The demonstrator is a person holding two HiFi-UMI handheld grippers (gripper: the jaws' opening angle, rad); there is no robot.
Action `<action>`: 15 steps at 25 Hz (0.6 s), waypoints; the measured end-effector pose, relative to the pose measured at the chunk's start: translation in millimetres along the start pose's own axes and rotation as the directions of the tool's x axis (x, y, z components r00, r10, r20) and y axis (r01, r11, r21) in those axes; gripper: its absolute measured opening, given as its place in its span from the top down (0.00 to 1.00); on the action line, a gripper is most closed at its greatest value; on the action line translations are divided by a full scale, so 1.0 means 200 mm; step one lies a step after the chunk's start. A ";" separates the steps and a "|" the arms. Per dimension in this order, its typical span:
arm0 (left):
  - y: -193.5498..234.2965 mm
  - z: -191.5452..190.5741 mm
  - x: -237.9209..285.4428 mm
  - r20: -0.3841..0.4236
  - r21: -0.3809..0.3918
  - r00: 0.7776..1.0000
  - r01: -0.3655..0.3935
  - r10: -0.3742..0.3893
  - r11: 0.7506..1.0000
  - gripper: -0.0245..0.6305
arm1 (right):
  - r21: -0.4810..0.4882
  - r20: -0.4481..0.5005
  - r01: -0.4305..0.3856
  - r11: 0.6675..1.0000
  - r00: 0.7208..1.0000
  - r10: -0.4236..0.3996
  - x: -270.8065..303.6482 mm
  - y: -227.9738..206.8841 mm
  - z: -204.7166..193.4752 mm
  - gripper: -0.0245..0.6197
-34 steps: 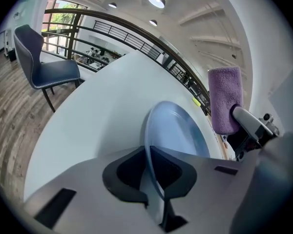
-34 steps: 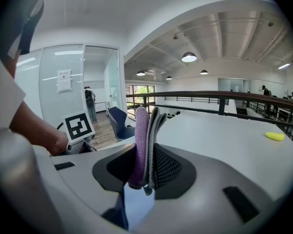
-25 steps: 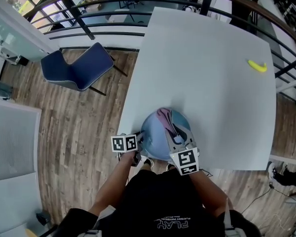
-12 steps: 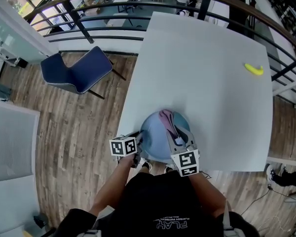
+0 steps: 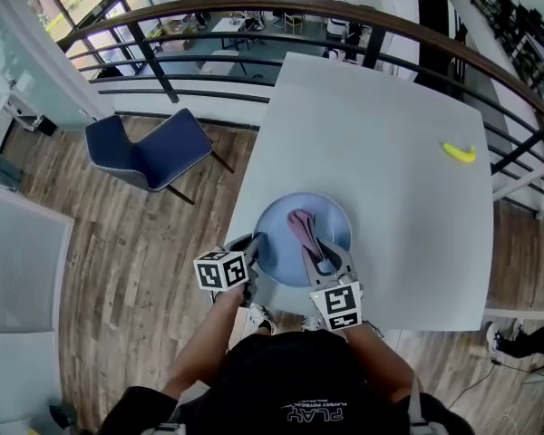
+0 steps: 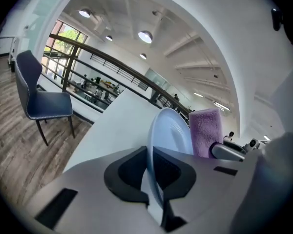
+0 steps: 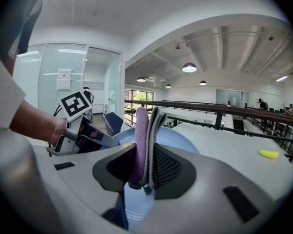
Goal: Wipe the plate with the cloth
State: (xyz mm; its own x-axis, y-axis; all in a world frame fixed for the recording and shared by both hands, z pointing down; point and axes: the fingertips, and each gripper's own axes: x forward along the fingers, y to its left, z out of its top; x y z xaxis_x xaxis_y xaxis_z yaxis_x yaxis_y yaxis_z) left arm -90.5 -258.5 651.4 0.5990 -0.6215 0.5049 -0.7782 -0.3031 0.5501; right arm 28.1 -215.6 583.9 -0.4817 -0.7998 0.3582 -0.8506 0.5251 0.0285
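Your left claw (image 6: 150,177) pinches the plate (image 6: 173,130) rim, your right claw (image 7: 145,169) clamps the cloth (image 7: 140,130); the left gripper view misses the banana (image 5: 459,153) at the desk's (image 5: 381,125) right edge.

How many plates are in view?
1. The plate is at the table's near edge, rim clamped in the left gripper, with the cloth in the right gripper over it. No other shows; none looks hidden.
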 end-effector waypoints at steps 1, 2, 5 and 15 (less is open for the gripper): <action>-0.01 0.05 -0.02 0.020 0.016 1.000 0.000 -0.001 1.000 0.92 | -0.011 0.012 -0.001 1.000 1.000 0.001 0.00 0.00 0.04 0.80; -0.03 0.10 -0.04 0.041 0.031 0.999 0.000 -0.001 1.000 0.92 | -0.020 0.023 -0.003 1.000 1.000 0.003 0.01 0.01 0.07 0.80; -0.08 0.25 -0.09 0.106 0.076 0.994 -0.005 -0.003 0.997 0.92 | -0.043 0.055 -0.011 0.999 0.998 0.014 0.01 0.03 0.18 0.80; -0.22 0.61 -0.27 0.263 0.153 0.963 0.015 -0.055 0.988 0.92 | -0.128 0.144 -0.048 0.991 0.987 0.066 0.05 0.18 0.48 0.80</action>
State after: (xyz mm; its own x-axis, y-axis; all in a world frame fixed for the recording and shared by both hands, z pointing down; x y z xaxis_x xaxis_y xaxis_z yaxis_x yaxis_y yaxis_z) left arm -110.8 -299.3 518.9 0.5702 -0.7721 0.2806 -0.7890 -0.4195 0.4489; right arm -28.4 -232.4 498.6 -0.5624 -0.7968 0.2211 -0.7927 0.5956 0.1301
